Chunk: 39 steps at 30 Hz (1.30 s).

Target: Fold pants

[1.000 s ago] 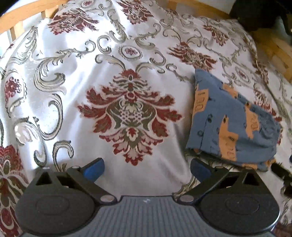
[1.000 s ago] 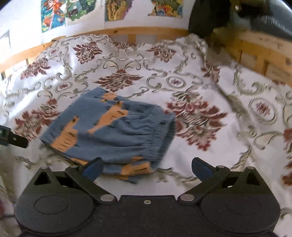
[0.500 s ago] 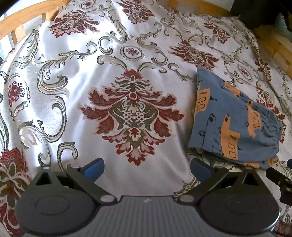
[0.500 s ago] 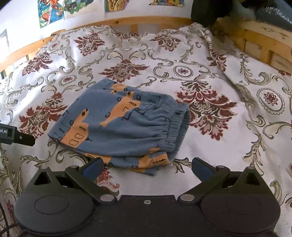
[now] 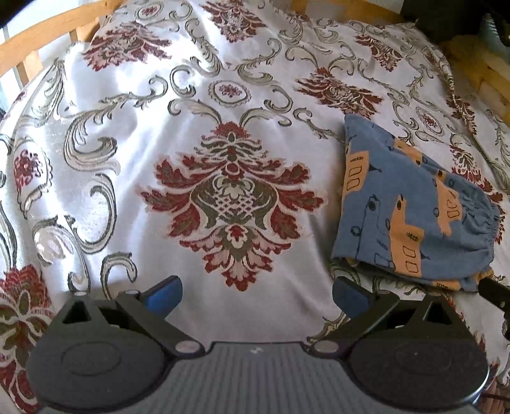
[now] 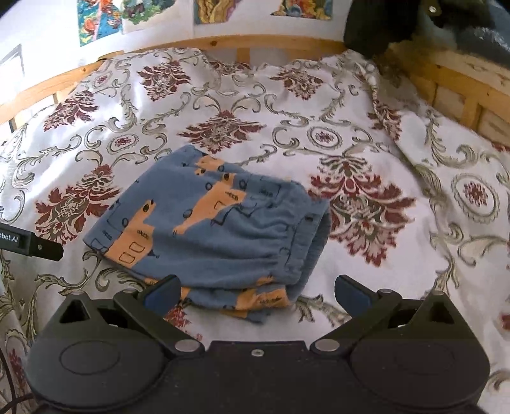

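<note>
Both grippers have drawn back from the folded pants (image 6: 210, 232), which lie where they were on the bedspread (image 5: 127, 191).

Soft blue cloth with orange patches, gathered elastic waist; left gripper (image 5: 256, 294) and right gripper (image 6: 255, 291) gape empty. Only the right view shows wall posters (image 6: 102, 19).

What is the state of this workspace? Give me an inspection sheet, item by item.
Surface: bedspread, white with red floral pattern, rumpled at the right.
Job's things: pants, blue with orange print, lying folded in layers, elastic waistband toward the right.
Clutter: nothing seen on the bedspread.
Grippers: left tool open, empty, over bare bedspread; right tool open, empty, at the pants' near edge.
Cables: thin dark cable at lower left.
Surroundings: wooden bed frame, wall pictures, dark bundle at the far corner.
</note>
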Tool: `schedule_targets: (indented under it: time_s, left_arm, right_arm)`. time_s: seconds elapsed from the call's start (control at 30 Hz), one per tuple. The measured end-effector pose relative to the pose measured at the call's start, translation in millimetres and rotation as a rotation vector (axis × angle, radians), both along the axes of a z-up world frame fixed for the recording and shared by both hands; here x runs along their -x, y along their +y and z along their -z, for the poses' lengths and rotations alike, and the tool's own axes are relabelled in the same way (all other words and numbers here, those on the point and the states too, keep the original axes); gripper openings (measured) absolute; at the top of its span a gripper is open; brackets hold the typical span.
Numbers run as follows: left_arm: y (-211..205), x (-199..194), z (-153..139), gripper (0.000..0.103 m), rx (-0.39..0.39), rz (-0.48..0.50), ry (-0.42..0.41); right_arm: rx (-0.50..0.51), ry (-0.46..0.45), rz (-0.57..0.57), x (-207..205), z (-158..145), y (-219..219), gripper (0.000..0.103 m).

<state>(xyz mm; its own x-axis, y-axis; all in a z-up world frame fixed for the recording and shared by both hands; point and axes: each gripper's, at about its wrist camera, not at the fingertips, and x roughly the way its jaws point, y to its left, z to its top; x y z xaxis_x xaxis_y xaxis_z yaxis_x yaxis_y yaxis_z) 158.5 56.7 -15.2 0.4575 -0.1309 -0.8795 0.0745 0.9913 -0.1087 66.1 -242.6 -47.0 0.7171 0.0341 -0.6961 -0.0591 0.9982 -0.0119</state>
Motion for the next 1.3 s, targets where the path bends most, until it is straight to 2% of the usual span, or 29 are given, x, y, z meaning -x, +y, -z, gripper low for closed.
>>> schedule_targets:
  time_s: [0.27,0.37,0.57,0.8,1.0,1.13,1.23,1.3]
  left_arm:
    - [-8.0,-3.9,6.0,0.103,-0.104,0.03,-0.027]
    - [-10.7,-2.6,2.5,0.103,-0.14,0.04,-0.078]
    - [-33.9,-12.5,-8.2,0.103,-0.278,0.073,-0.175]
    - [-54.3,-26.4,-25.5,0.103,-0.353,0.076,-0.253]
    - [-74.1,-41.7,-39.6,0.103,-0.342,0.121,-0.302]
    - [-88.0,-49.9,-32.8,0.103,-0.344,0.153,-0.313]
    - [-89.3,-51.6,-25.1,0.103,-0.246,0.185,-0.339]
    - [-81.5,-48.5,-19.5,0.103,-0.12,0.229,-0.385]
  right_arm:
    - [0.035,-0.002,-0.032,-7.9,4.0,-14.5,0.102]
    - [0.039,-0.006,-0.039,-13.2,3.0,-22.5,0.102]
    - [0.007,-0.019,0.02,-18.2,-2.9,-40.2,0.102]
    - [0.028,-0.088,0.025,-31.3,-16.9,-45.8,0.102]
    - [-0.028,-0.094,0.013,-53.2,-25.2,-55.9,0.102]
    - [-0.08,-0.063,-0.021,-74.1,-24.3,-61.1,0.102]
    - [-0.132,-0.075,-0.046,-86.3,-22.1,-65.5,0.102]
    - [-0.19,-0.106,-0.091,-93.0,-17.4,-70.9,0.102]
